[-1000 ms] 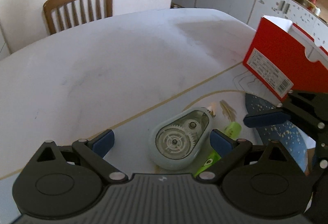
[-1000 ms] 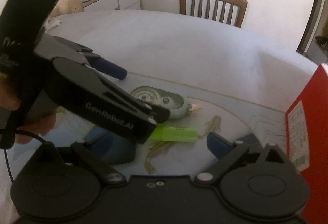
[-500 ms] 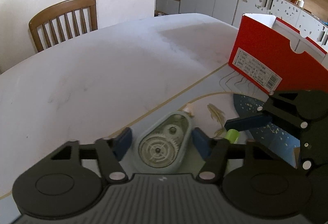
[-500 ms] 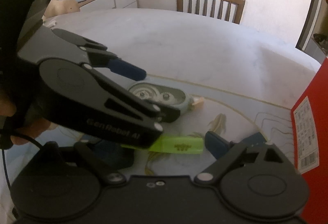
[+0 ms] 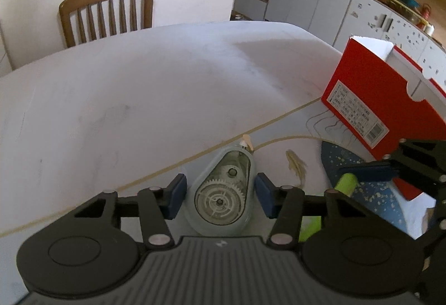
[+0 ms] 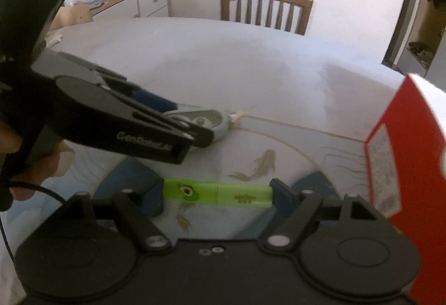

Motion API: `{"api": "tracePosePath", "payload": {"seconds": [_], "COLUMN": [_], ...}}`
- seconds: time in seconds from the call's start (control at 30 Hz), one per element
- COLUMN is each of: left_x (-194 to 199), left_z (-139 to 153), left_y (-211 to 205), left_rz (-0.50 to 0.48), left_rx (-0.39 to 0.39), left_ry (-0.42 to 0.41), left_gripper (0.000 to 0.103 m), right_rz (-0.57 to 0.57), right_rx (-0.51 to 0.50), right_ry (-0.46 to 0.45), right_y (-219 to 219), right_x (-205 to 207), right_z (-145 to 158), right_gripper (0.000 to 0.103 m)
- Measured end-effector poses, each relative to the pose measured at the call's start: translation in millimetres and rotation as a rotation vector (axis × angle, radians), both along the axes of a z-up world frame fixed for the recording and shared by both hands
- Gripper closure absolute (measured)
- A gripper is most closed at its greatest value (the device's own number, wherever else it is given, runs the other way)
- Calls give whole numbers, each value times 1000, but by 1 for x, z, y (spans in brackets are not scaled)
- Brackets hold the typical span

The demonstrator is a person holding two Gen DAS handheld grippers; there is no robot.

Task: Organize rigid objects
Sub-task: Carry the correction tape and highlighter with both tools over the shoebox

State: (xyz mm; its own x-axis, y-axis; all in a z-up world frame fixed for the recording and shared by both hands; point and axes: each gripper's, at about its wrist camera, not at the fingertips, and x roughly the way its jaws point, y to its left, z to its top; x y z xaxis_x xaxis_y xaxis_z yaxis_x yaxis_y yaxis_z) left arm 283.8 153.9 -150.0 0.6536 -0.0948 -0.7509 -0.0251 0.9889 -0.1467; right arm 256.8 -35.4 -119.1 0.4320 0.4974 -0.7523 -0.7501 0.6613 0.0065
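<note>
My left gripper (image 5: 218, 195) is closing around the correction tape dispenser (image 5: 221, 201), which lies flat on the white table (image 5: 139, 98) with its tip pointing to the far side. The blue pads (image 5: 175, 196) flank the pale casing on both sides; a thin gap shows on each side, so I judge them not yet pressing.

My right gripper (image 6: 217, 193) is also closing, with the green highlighter (image 6: 217, 192) lying crosswise between its pads (image 6: 281, 190). Both ends of the highlighter appear to meet the pads (the left pad is blurred, so I cannot confirm firm contact). It sits low over the blue printed patch (image 5: 370, 193) of the tablecloth, near the fish print (image 6: 259, 165).

The red cardboard box (image 5: 384, 98) stands open on the right, just beyond the right gripper. From the right wrist view, the left gripper (image 6: 195, 121) lies to the left and slightly farther off. A wooden chair (image 6: 266, 8) stands at the far edge.
</note>
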Motion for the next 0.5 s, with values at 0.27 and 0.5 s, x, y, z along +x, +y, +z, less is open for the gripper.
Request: {"api": "tracePosePath", "payload": {"seconds": [0.27,0.5], "left_x": [-14,-17], "left_z": [13,14], "left_y": [-8,-14], "left_rz": [47,80], "left_rx": [-50,-39], "left_ry": [-2,13], "left_gripper": [83,83], "right_rz": [-71,-88], "right_rx": [15,22], "right_ry": [10,2], "right_y": [-32,-56], "right_x": [-3,-13], "right_z": [24,37], "right_gripper": [23,23]}}
